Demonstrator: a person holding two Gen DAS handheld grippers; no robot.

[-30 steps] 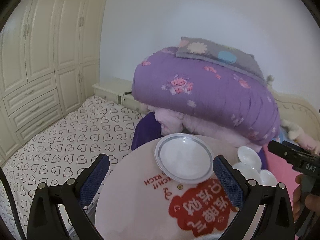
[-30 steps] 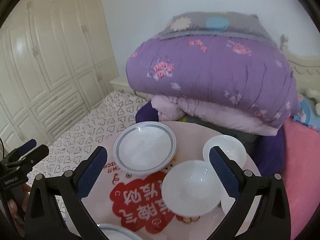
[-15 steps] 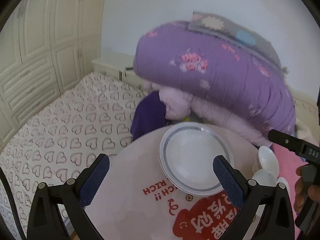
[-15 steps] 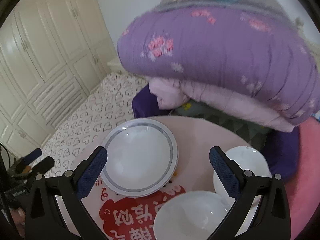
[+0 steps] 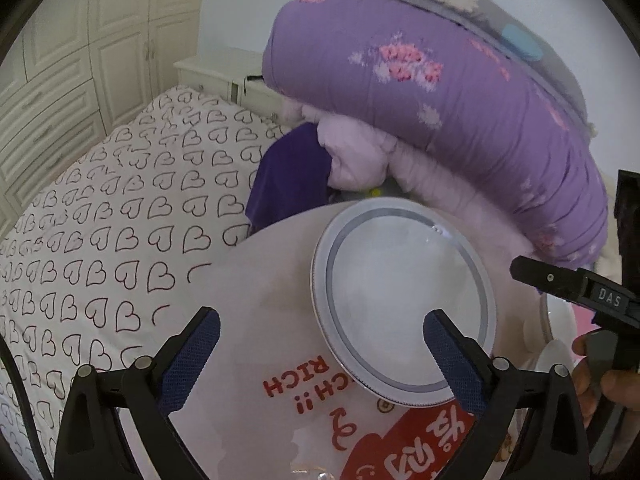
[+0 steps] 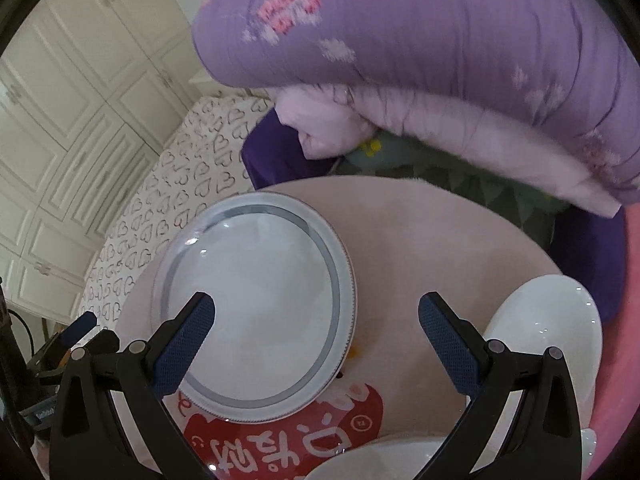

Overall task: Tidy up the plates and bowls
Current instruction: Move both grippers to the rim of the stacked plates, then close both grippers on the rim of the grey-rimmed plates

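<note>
- The left gripper (image 5: 320, 354) has its jaws wide apart, with nothing between the 2 blue pads.
- The grey-ringed plate (image 5: 402, 302) lies flat on the round table (image 5: 256, 280); in the left wrist view its near rim sits under the right-hand jaw tip, and most of the plate lies ahead and to the right of the jaws.
- The right gripper (image 6: 316, 334) also has its jaws spread apart and holds nothing.
- In the right wrist view the plate (image 6: 256, 304) lies under the left-hand jaw tip and fills much of the gap between the jaws, reaching ahead of them.
- A white bowl (image 6: 548, 328) sits just outside the right-hand jaw, apart from the plate.
- The rim of a 2nd white bowl (image 6: 384, 458) shows below the jaws at the near edge.
- Ahead of both grippers, past the table's far edge, lies a purple quilt (image 6: 420, 40) on folded bedding.
- A red printed label (image 6: 280, 432) on the table lies near the plate's near rim.
</note>
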